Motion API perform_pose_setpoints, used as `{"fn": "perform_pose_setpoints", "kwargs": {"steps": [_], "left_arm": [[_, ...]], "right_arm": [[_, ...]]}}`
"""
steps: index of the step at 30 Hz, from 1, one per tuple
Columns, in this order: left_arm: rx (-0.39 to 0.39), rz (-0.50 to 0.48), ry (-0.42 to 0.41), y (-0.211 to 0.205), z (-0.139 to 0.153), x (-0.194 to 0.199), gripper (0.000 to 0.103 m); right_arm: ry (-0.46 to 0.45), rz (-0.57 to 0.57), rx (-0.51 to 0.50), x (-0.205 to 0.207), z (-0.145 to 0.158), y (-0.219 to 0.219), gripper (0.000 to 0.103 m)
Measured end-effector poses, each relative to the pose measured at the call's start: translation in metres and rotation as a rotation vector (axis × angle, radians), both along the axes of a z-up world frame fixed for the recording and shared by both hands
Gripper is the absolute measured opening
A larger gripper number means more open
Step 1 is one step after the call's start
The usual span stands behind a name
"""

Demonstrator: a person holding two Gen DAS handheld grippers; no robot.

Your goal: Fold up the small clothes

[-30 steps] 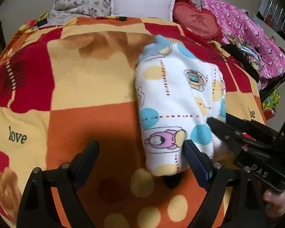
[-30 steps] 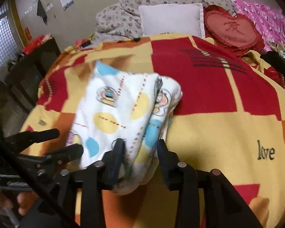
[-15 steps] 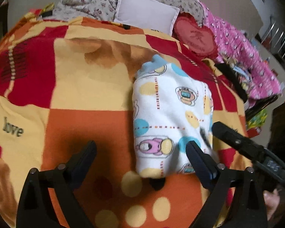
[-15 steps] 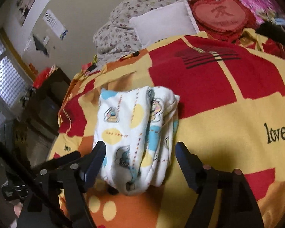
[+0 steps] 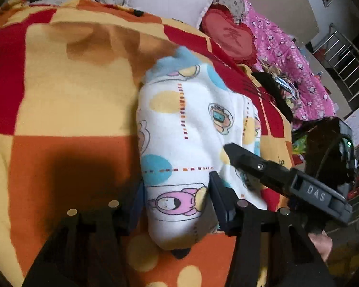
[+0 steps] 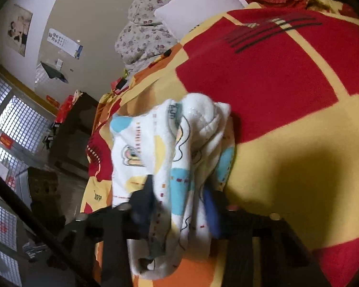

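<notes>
While the folded baby garment point(image 5: 191, 138) lies on the bed blanket point(image 5: 67, 100), both tools are at its near end, and each view tells sth different. The left wrist view shows the left gripper point(image 5: 177, 198) with its jaws closing, one finger at each side of the garment's near corner where a pink cartoon is printed; the fingers look to touch the cloth, but a firm pinch I cannot confirm. The same view shows the right gripper point(image 5: 237, 160) from outside, coming in from the right, one dark finger laid on top of the cloth, and a bit of the person's hand point(image 5: 320, 244) under it. The right wrist view shows instead the layered side edge of the garment, w/ several folds stacked, and the right gripper's jaws closing on this bundle; the picture is blurred here, but the cloth bunches between the fingers. Only this view shows the window point(image 6: 9, 129) and posters point(image 6: 19, 31) at left. A white pillow point(image 5: 167, 0) and a red heart cushion point(image 5: 232, 35) lie at the far end of the bed.
</notes>
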State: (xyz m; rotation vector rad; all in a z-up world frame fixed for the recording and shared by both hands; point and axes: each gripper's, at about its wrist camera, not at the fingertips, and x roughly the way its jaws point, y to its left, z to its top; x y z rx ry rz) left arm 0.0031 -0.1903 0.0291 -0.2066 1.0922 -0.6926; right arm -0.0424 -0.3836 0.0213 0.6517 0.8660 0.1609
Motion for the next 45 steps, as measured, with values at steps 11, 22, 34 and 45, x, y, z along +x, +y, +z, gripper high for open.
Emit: {"fn": "perform_pose_setpoints", "kwargs": {"steps": [11,22,34,45], "left_arm": [[0.054,0.001,-0.087,0.057,0.065,-0.058,0.048],[0.193,0.11,-0.057,0.087,0.022,-0.087,0.06],[0.217,0.13,-0.077,0.079,0.023,-0.08,0.065],[0.223,0.107,-0.079,0.076,0.02,-0.076,0.073]], "right_arm": [[-0.094,0.098,0.068,-0.041,0.051,0.042,0.03],[0.007,0.077,-0.164,-0.063,0.031,0.09,0.05],[-0.074,0.181,-0.233,-0.037,0.06,0.127,0.042],[0.033,0.148,-0.2,-0.009,0.02,0.106,0.027]]}}
